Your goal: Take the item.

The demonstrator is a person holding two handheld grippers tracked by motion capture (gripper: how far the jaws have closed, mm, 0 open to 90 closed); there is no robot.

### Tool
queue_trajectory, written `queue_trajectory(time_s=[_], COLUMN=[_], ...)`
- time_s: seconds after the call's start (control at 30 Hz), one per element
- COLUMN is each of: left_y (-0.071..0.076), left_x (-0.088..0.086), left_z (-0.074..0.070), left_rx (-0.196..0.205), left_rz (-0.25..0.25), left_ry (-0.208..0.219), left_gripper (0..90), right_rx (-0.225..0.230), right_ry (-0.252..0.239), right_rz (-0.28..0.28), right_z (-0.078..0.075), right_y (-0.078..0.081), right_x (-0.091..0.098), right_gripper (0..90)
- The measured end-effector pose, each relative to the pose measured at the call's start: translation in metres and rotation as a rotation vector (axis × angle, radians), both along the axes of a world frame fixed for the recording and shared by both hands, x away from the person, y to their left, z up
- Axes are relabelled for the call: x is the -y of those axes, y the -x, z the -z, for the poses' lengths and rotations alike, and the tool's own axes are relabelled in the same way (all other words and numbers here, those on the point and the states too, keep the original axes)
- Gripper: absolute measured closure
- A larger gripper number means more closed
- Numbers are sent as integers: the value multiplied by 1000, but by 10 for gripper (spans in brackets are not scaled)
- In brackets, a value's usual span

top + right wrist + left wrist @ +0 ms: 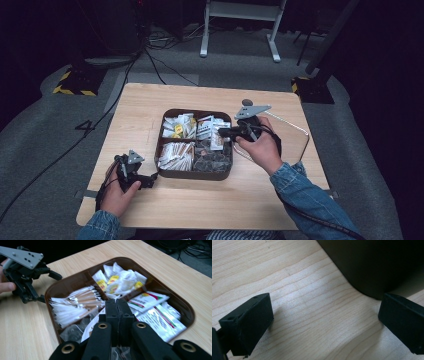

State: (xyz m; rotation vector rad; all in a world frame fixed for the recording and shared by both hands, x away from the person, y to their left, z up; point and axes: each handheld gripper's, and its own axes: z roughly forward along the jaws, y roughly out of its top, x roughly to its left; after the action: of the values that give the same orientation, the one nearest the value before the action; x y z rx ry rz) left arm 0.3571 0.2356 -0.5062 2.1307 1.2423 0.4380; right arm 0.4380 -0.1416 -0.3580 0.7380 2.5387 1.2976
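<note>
Packets (181, 127) in tray (197, 174) (mid-table (150, 100)).

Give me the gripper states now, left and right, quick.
Left gripper: open, nothing between the jaws, beside the dark brown plastic divided tray.
Right gripper: shut over the tray; whether it pinches a sachet cannot be told.

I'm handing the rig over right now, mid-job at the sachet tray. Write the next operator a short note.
Left gripper: fingers open, empty, low over the table at the near-left corner of the tray.
Right gripper: fingers shut above the tray's middle; a white sachet lies just under them, but I cannot tell if it is pinched.
Things: the sachets sit in the tray's four compartments.
Done: nothing taken out yet.
Left: probably confirm the pinch, then lift that sachet out.
</note>
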Motion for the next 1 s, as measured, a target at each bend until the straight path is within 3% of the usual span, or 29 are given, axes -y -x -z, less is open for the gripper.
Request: queue_trajectory(time_s=[0.5,0.73,1.0], left_y=[0,0,0], left_x=[0,0,0], left_z=[0,0,0], left_rx=[0,0,0], left_rz=[0,0,0], left_ry=[0,0,0], left_gripper=[0,0,0], right_rx=[-35,-24,-48], right_ry=[-20,-31,-74], right_rz=[73,100,122], right_z=[8,17,37], right_y=[11,25,38], right_x=[48,66,80], right_gripper=[897,897,897])
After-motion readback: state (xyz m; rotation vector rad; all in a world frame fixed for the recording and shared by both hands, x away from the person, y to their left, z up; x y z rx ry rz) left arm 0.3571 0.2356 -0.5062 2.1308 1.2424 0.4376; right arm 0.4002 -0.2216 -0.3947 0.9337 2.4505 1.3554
